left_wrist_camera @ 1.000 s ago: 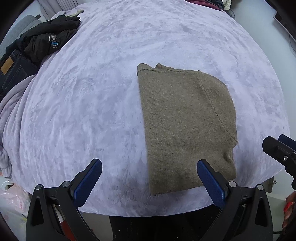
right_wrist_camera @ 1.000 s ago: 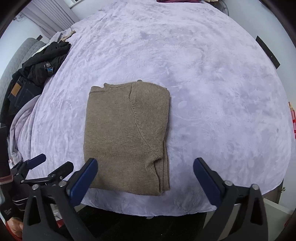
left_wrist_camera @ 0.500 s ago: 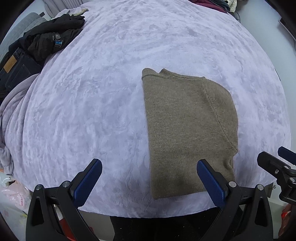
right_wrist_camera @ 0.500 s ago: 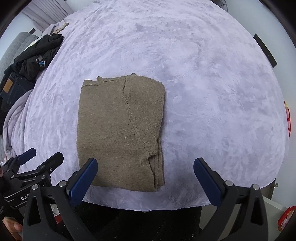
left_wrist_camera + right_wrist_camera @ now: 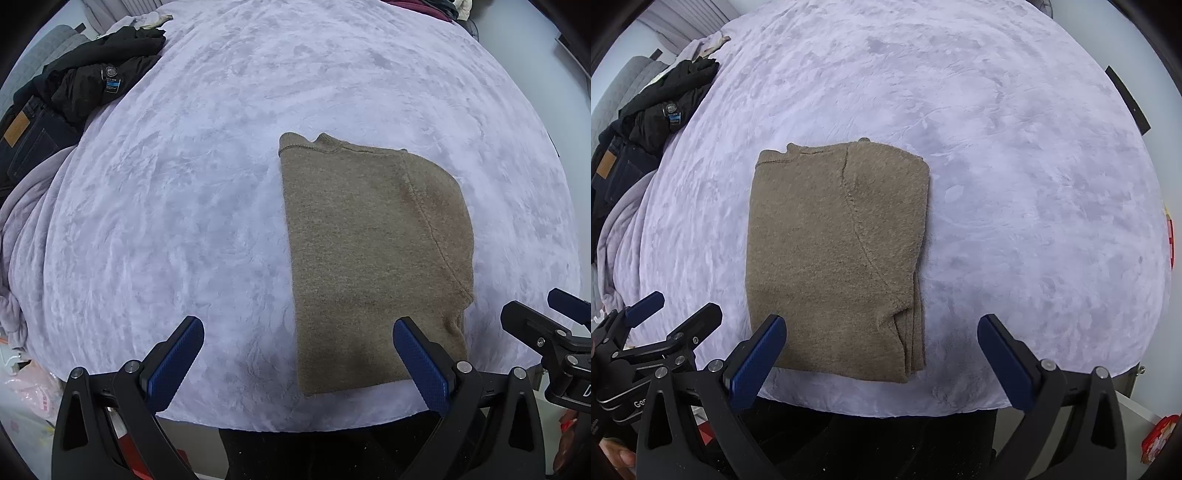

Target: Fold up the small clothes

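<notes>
Lying at the far left edge of a bed, a heap of dark clothes (image 5: pixel 92 81) includes a black jacket and dark jeans (image 5: pixel 26 140) with a tan patch; the heap rests partly on the lavender plush blanket (image 5: pixel 184 203) that covers the bed. Folds of the same blanket bunch and hang down at the left side.

Nearer the viewer, the left gripper (image 5: pixel 297 354) hovers above the blanket's near edge, its two blue-padded fingers (image 5: pixel 175 363) spread wide apart and holding nothing. Its right finger overlaps the view of the sweater's near right corner, but whether it touches the cloth cannot be told.

To the right of the bed's middle, seen from the left wrist, lies the brown knit sweater (image 5: pixel 369 258), folded into a tall rectangle. It lies flat on the blanket, neckline at the far end, with a curved seam running down its right part and stacked layers showing along its right edge near the front.

In the right wrist view the same sweater (image 5: pixel 834 258) sits left of centre. The right gripper (image 5: pixel 881 350) hovers over the near edge of the bed, its blue fingers (image 5: pixel 1006 363) also wide apart and empty; the left finger sits over the sweater's near left corner. Bare blanket stretches away to the right.
</notes>
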Demonstrator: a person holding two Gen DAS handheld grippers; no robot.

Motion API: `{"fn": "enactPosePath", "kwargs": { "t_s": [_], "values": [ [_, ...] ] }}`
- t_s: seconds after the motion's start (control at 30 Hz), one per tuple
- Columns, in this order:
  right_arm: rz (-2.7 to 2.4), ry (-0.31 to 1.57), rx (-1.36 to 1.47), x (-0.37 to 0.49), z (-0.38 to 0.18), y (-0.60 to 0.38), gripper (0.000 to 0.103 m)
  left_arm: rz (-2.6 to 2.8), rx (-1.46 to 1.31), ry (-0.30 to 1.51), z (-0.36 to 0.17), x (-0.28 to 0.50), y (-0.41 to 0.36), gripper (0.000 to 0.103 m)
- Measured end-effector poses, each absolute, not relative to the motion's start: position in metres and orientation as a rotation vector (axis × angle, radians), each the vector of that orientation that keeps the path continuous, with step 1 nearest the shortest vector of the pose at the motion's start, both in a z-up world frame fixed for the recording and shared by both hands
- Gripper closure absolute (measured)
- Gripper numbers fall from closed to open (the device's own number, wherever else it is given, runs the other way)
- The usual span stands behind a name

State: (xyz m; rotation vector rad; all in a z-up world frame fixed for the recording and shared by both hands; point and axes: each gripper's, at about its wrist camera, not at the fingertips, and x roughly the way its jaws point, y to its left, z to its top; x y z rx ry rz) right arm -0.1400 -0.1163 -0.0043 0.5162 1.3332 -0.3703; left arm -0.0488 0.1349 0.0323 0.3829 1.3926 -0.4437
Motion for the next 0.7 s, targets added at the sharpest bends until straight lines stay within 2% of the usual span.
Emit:
{"fn": "enactPosePath", "kwargs": {
  "t_s": [0.7],
  "values": [
    [-0.371,1.330,0.525,-0.1398,-0.0033,-0.1185,0.000,-0.444,0.383,1.389,0.0339,-0.0503,0.1350,0.000]
  ]
}}
